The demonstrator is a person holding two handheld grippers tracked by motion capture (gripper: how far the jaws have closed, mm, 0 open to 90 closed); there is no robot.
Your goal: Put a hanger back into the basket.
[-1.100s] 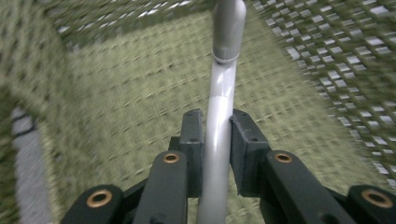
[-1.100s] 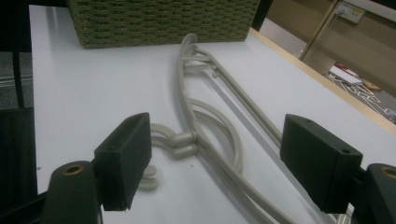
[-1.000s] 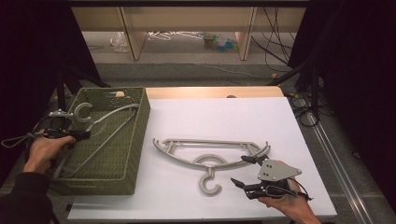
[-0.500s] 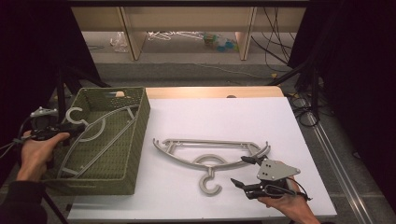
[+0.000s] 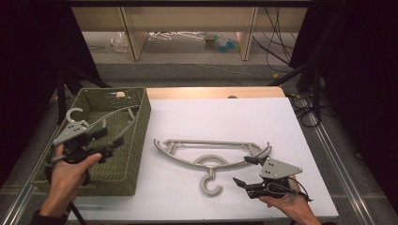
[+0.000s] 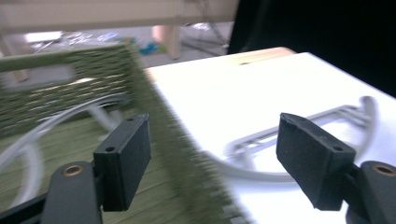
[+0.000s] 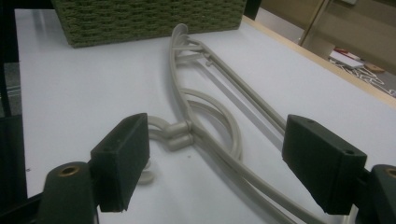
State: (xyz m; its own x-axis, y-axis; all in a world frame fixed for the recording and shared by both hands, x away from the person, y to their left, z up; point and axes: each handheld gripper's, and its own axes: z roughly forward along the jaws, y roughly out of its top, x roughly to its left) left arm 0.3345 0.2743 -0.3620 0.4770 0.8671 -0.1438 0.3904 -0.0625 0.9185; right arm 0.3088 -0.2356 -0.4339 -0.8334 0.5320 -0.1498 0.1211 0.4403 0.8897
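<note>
A grey plastic hanger [image 5: 112, 115] lies in the green woven basket [image 5: 141, 123], its hook at the basket's left rim. A second grey hanger [image 5: 211, 151] lies flat on the white table, hook toward the front edge. My left gripper [image 5: 109, 137] hovers over the basket's near part, pointing right; its jaws have just been opening and stand open with nothing between them [image 6: 215, 158]. My right gripper [image 5: 245, 171] rests near the front edge, just right of the table hanger's hook, open. In the right gripper view that hanger [image 7: 210, 116] lies just beyond the open gripper [image 7: 215, 163].
The white table top [image 5: 225, 117] ends in a wooden strip at the back. Beyond it are shelves with loose items on the floor. Dark stands and cables flank both sides. The basket [image 7: 149, 18] closes off the table's left part.
My left gripper let go of the hanger in the basket, opened, and moved right and toward the front over the basket. The right gripper stayed put.
</note>
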